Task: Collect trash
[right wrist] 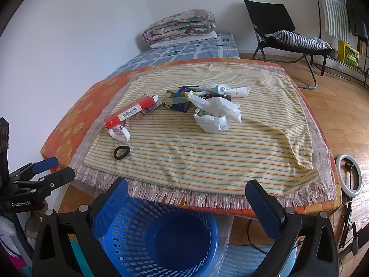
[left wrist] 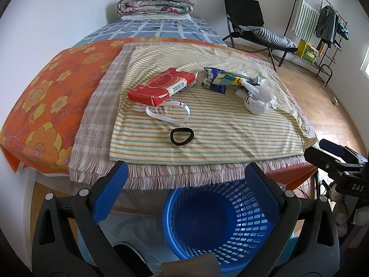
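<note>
On a striped towel [left wrist: 207,124] [right wrist: 207,152] on the bed lie a red wipes pack [left wrist: 161,86] [right wrist: 131,112], a white band [left wrist: 170,113] [right wrist: 120,133], a black hair tie [left wrist: 182,135] [right wrist: 121,152], crumpled wrappers [left wrist: 221,79] [right wrist: 178,98], a squeezed tube [right wrist: 230,90] and a white plastic bag [left wrist: 259,99] [right wrist: 215,115]. A blue mesh basket [left wrist: 221,226] [right wrist: 159,237] stands empty on the floor at the bed's foot. My left gripper [left wrist: 188,173] and right gripper [right wrist: 188,190] both hover open above the basket, short of the towel's fringe, holding nothing.
A folded quilt [left wrist: 154,1] [right wrist: 180,26] tops the far end of the bed. A black folding chair [left wrist: 251,23] [right wrist: 281,30] and a clothes rack [left wrist: 322,23] stand on the wood floor at right. A ring light [right wrist: 349,175] lies by the bed's right corner.
</note>
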Tool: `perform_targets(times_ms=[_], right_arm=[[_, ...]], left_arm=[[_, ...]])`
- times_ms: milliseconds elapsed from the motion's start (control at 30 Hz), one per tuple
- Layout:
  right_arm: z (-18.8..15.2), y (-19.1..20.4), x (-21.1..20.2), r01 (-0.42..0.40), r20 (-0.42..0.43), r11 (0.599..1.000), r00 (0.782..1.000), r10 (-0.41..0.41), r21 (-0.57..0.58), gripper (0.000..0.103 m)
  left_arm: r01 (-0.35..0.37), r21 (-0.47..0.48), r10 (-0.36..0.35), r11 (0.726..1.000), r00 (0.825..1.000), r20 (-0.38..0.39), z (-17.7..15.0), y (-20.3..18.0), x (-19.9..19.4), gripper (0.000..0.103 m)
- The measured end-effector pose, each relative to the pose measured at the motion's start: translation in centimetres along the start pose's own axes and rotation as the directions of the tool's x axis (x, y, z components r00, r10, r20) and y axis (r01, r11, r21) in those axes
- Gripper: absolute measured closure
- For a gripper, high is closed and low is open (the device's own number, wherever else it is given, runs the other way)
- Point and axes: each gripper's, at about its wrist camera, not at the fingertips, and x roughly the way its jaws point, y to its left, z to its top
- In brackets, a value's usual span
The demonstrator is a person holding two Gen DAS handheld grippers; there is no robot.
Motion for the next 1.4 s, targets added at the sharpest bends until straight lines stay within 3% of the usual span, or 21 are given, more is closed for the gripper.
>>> perform_targets(times_ms=[1400], right_arm=[[-0.35,0.14,0.75,0.006,-0.040,1.000,0.999,-0.005,0.005,0.000]], left_arm=[[0.000,0.000,0.000,1.000,1.000,-0.006,0.02,0.09,0.09,0.000]])
